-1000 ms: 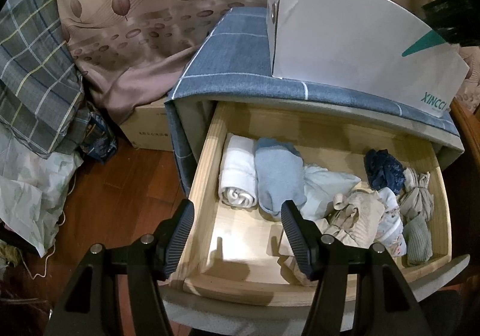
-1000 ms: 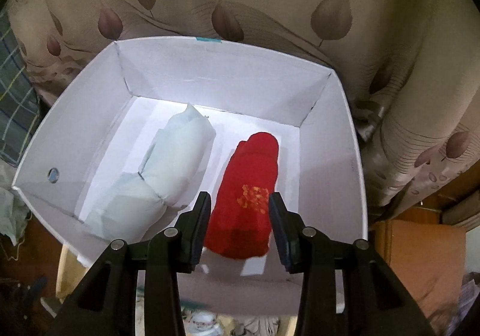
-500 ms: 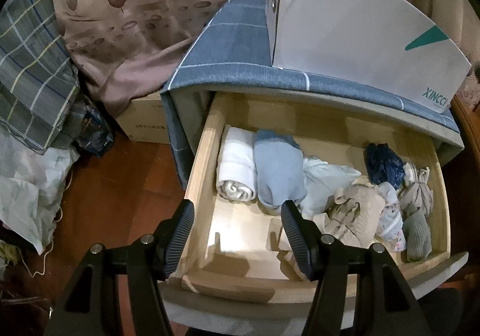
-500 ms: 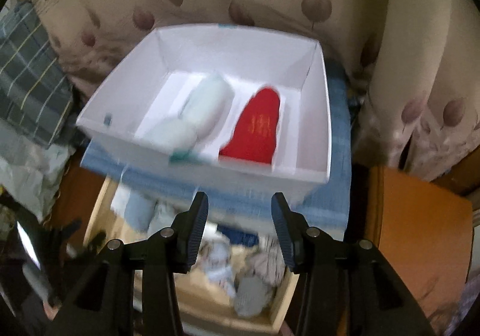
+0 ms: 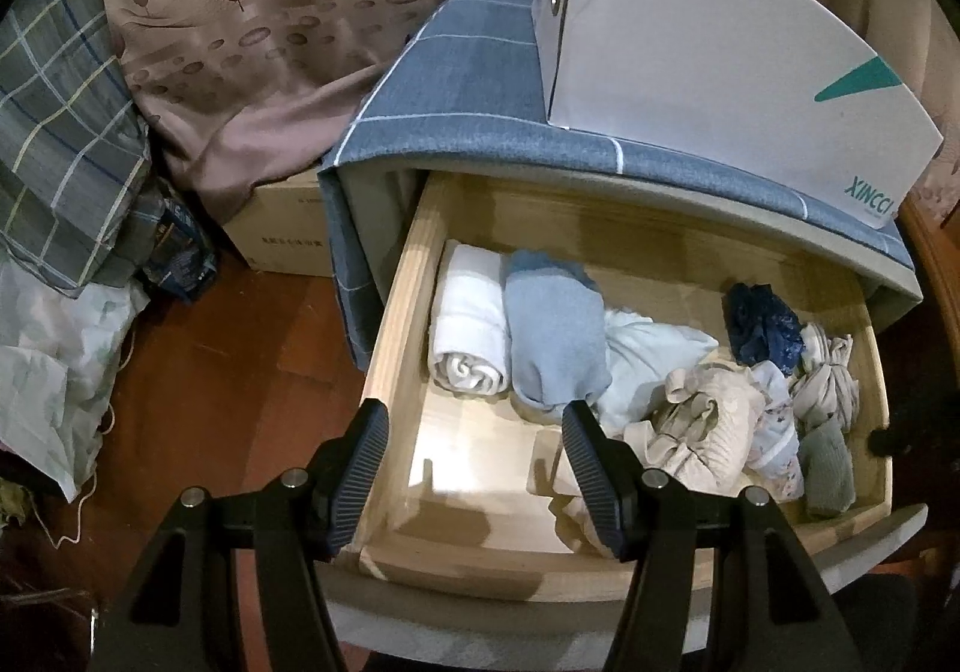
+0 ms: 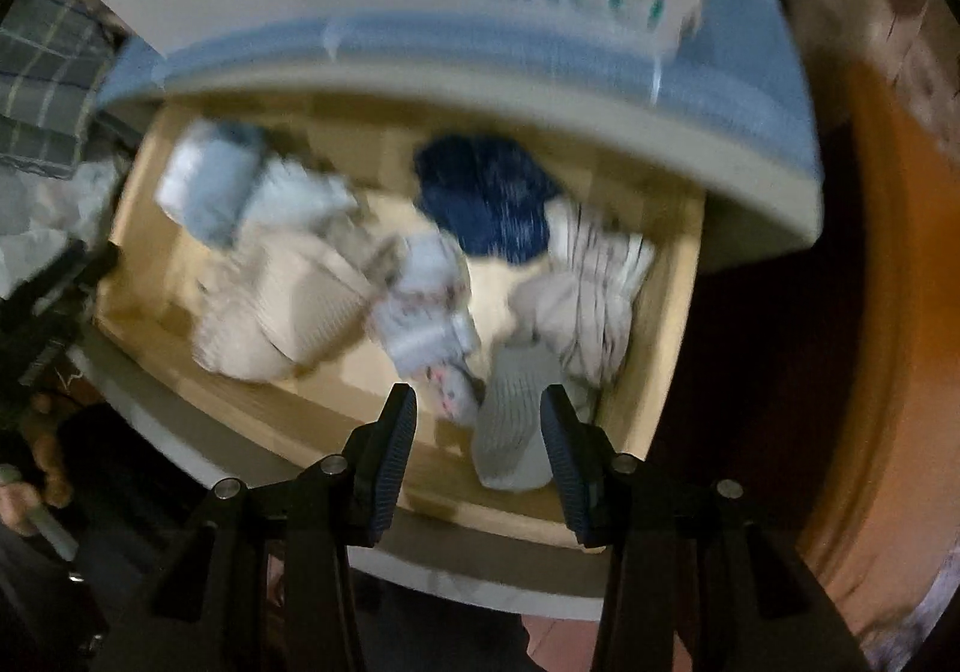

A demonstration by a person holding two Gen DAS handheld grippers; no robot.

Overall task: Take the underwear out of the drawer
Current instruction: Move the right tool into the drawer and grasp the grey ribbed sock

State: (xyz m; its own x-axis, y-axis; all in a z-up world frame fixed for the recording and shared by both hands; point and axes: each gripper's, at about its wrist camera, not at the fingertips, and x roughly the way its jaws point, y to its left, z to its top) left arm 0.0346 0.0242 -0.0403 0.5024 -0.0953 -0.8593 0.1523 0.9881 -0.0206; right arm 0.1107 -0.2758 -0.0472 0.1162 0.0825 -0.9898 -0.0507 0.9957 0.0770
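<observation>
The wooden drawer (image 5: 396, 312) stands pulled open and holds several rolled and bunched pieces of underwear. In the left wrist view a white roll (image 5: 468, 324) and a light blue roll (image 5: 555, 339) lie at its left, a beige bundle (image 5: 702, 432) in the middle, a dark blue piece (image 5: 765, 330) and a grey roll (image 5: 828, 465) at the right. My left gripper (image 5: 474, 468) is open and empty above the drawer's front left. My right gripper (image 6: 477, 444) is open and empty, just above the grey roll (image 6: 516, 420) at the drawer's front right; this view is blurred.
A white cardboard box (image 5: 720, 60) stands on the blue checked cloth (image 5: 456, 96) over the cabinet top. A brown carton (image 5: 282, 228), plaid fabric (image 5: 54, 132) and bags lie on the wooden floor at the left. An orange-brown wooden surface (image 6: 870, 312) is at the right.
My right gripper has left the white box, where a red roll lies, and swung down to the drawer's front right. My left gripper has barely moved.
</observation>
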